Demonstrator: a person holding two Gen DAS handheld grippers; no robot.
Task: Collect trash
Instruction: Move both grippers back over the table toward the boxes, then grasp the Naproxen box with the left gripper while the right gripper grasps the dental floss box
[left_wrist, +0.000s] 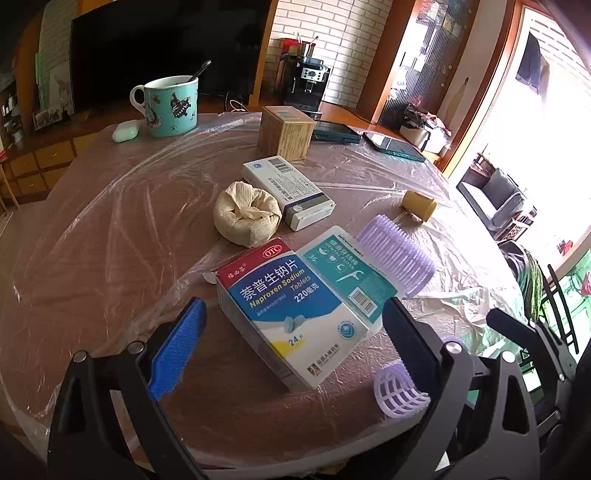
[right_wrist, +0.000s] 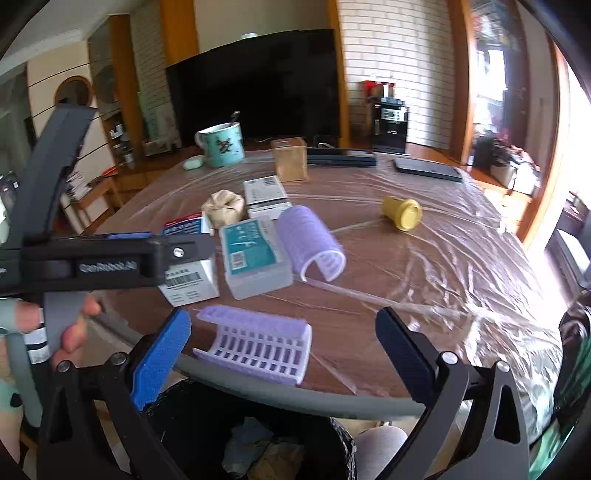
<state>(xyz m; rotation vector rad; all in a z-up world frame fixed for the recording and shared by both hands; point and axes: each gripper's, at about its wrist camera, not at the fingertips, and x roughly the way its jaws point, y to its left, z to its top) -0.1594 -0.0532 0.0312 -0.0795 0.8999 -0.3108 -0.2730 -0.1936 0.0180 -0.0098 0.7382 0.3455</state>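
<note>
My left gripper (left_wrist: 291, 339) is open, its fingers on either side of the near end of a blue and white Naproxen box (left_wrist: 288, 314) on the table. A crumpled beige tissue wad (left_wrist: 246, 218) lies behind the box, next to a white medicine box (left_wrist: 288, 192). My right gripper (right_wrist: 284, 354) is open and empty above the table's near edge, around a purple half-curler (right_wrist: 258, 343). A black-lined trash bin (right_wrist: 258, 439) with some trash stands below it. The left gripper's body (right_wrist: 110, 262) crosses the right wrist view over the Naproxen box (right_wrist: 184, 225).
A teal dental floss box (left_wrist: 347, 273), a purple hair roller (left_wrist: 399, 251) and a yellow cap (left_wrist: 419, 205) lie on the plastic-covered table (left_wrist: 110, 258). A mug with a spoon (left_wrist: 171, 107), a wooden box (left_wrist: 286, 133), an earbud case (left_wrist: 125, 131) and tablets (left_wrist: 391, 146) stand farther back.
</note>
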